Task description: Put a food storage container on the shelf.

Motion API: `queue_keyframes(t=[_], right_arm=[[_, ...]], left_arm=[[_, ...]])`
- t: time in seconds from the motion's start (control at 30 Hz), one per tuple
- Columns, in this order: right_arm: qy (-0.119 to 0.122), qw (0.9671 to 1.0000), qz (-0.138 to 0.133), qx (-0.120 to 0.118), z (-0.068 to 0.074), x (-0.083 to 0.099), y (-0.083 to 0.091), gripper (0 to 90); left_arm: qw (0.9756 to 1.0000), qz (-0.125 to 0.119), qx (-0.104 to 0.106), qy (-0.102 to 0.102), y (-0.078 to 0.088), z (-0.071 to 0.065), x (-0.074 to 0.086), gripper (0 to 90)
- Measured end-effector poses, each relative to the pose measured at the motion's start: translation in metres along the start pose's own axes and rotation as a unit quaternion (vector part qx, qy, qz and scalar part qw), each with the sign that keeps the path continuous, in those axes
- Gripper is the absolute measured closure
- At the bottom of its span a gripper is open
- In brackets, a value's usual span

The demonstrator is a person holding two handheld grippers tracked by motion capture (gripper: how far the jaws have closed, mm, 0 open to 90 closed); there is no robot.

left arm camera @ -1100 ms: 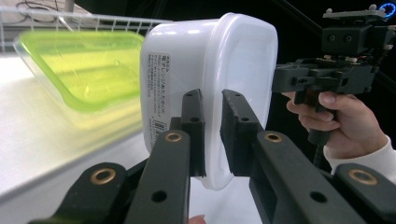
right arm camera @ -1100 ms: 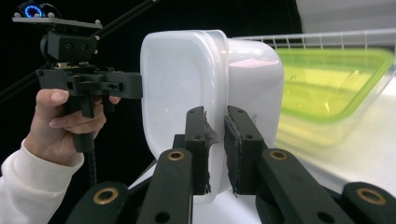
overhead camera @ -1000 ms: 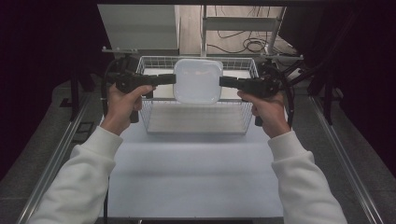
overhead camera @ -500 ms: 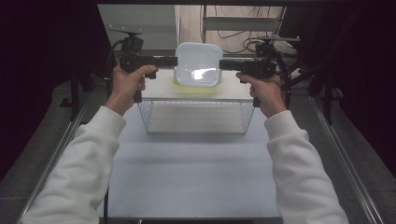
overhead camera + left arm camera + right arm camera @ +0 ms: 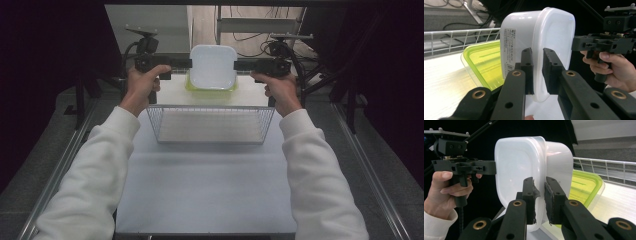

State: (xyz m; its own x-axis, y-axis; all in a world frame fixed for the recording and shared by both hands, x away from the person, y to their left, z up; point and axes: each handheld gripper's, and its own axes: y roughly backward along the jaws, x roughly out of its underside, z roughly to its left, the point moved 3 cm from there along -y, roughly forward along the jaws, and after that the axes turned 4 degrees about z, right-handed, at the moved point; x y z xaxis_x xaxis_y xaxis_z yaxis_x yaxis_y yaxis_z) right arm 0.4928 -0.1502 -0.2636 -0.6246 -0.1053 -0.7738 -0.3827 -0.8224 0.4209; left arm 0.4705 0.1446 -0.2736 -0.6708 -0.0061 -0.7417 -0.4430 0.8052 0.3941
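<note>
A white plastic container (image 5: 212, 67) hangs in the air past the far side of the wire basket (image 5: 210, 107), tipped on edge with its broad face toward me. My left gripper (image 5: 190, 63) is shut on its left rim and my right gripper (image 5: 235, 65) is shut on its right rim. In the left gripper view the jaws (image 5: 537, 53) clamp the container's (image 5: 549, 37) edge. The right gripper view shows its jaws (image 5: 539, 182) pinching the opposite edge of the container (image 5: 516, 165). A clear box with a green lid (image 5: 210, 90) lies on the table just under the white container.
The wire basket stands mid-table between my forearms and the held container. Metal rails (image 5: 365, 165) run along both table sides. Dark stands and cables (image 5: 250, 35) crowd the far end. The green-lidded box (image 5: 486, 65) sits against a wire rim (image 5: 461, 32).
Both hands carried the white container away from me, from above the basket to beyond its far side over the green-lidded box. Both grips held throughout.
</note>
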Motion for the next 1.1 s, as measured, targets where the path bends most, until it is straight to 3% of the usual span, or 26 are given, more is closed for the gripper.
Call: queue_keyframes(t=[0.2,0.47,0.67,0.9,1.1], right_arm=[[-0.012,0.9999,0.005,0.003,-0.005,-0.001,-0.002,78.2],[-0.024,0.9997,0.008,0.000,-0.008,-0.004,-0.004,77.9],[-0.034,0.9993,0.012,0.007,-0.011,-0.012,-0.008,76.3],[-0.063,0.9978,0.015,0.008,-0.020,-0.019,-0.016,73.6],[-0.106,0.9943,0.013,-0.003,-0.029,-0.022,-0.020,72.9]], left_arm=[[1.0000,0.004,-0.001,0.004,-0.003,0.002,0.000,79.8],[0.9997,0.003,0.003,0.025,-0.004,0.005,-0.001,79.8],[0.9975,0.008,0.020,0.067,-0.007,0.016,-0.007,79.6],[0.9937,0.006,0.032,0.108,-0.013,0.027,-0.015,79.2],[0.9898,-0.006,0.043,0.136,-0.018,0.036,-0.018,78.7]])
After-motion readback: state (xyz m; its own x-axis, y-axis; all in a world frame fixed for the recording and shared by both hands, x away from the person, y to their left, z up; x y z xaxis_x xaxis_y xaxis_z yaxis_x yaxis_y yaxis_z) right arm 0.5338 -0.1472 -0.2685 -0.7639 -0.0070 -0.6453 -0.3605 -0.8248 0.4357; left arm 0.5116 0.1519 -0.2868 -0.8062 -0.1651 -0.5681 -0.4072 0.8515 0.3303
